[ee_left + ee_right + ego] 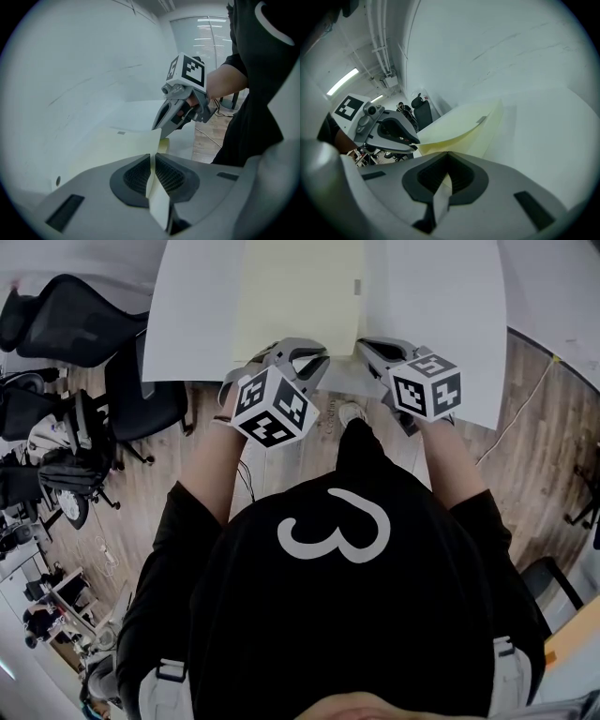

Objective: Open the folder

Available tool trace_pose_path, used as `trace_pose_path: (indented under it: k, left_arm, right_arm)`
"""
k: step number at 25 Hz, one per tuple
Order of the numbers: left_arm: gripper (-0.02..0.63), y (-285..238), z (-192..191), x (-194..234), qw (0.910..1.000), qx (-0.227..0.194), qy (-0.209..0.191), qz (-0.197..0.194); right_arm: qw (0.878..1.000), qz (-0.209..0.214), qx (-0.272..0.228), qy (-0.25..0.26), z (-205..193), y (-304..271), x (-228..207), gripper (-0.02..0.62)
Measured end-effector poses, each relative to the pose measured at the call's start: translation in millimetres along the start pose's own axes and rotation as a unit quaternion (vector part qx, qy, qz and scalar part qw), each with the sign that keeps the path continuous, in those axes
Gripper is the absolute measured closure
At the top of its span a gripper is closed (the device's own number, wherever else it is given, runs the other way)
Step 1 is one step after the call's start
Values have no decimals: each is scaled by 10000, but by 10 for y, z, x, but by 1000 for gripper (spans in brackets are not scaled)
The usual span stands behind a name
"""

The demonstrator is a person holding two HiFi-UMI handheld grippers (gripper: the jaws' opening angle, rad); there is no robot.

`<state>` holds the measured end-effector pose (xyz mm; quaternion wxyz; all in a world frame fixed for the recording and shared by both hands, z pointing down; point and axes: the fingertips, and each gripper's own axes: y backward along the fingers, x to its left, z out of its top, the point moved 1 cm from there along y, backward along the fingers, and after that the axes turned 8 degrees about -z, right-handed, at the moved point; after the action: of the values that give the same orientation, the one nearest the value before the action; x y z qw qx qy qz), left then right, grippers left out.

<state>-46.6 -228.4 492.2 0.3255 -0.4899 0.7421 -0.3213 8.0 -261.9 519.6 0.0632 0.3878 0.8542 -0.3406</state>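
White table [441, 315], yellow folder [295, 296]; left gripper [153, 158], right gripper [446, 159] pinching its sheets

A pale yellow paper folder [295, 296] against a white worktop [441, 315]; the grey plastic left claw [309, 357] and right claw [367, 349] carry cubes patterned in black-and-white squares; the person's black shirt [356, 624] bears a white looped mark

Head view's steeply down over my table [441, 315]; both gripper views peer close along their jaws, sharing the folder [126, 145].
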Motion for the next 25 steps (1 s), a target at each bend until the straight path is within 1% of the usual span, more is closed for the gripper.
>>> trace_pose_path:
  k: [4,10,17,21,25]
  left_arm:
    - [566,20,11,14,10000,-34,49,18]
    - [572,83,52,9,10000,-71,66,-11]
    - [576,129,109,-2,10000,-7,-53,-14]
    - [581,137,65,16,9998,45,-179,-3]
    - [582,198,98,36,10000,-1,-95,-19]
  right_arm:
    - [10000,-50,28,59,8,0,3,571]
    - [9984,-298,238,416,-9,23,38,572]
    - [9977,-334,335,481,-9,69,43,571]
    - [9976,-308,395,480,-43,14,55,571]
    - [9963,-358,527,573,-17,32,85,571]
